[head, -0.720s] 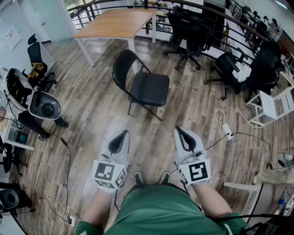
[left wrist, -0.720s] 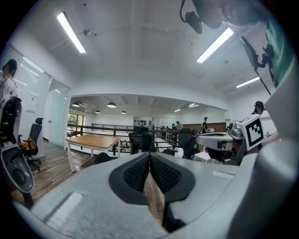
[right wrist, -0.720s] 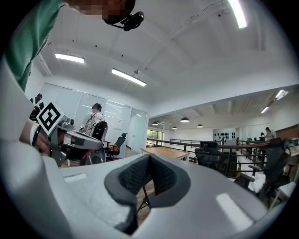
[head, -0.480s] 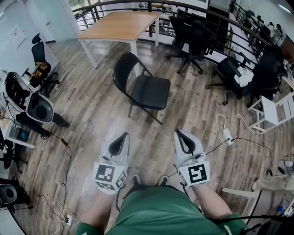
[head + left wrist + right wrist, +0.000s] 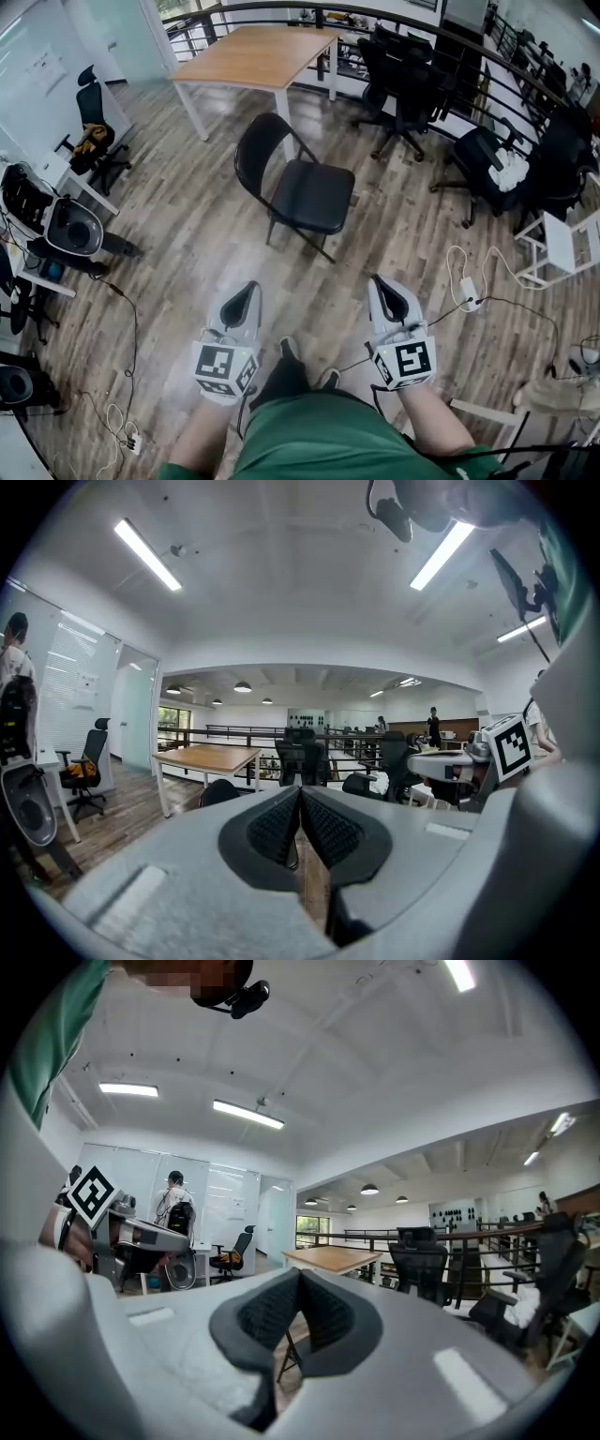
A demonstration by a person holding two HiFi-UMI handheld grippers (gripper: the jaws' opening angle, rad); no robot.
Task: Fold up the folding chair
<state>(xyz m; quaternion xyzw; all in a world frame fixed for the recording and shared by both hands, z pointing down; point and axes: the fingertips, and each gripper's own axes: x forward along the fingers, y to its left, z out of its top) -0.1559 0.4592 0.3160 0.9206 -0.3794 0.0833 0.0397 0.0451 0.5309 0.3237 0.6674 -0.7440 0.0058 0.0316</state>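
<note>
Nearest: we hold left gripper [image 5: 247, 292] and right gripper [image 5: 387, 287] side by side, both clenched, nothing between jaws. Ahead, well apart from both: black folding chair [image 5: 314, 195], unfolded, upright on wood floor [image 5: 187, 225]. Beyond: wooden table [image 5: 253, 52], office chairs [image 5: 403, 80].

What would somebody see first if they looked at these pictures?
Probably the black folding chair, standing open in the middle of the wooden floor. Next, the left gripper and right gripper, both shut and empty, held side by side short of the chair. Behind it stands a wooden table.
</note>
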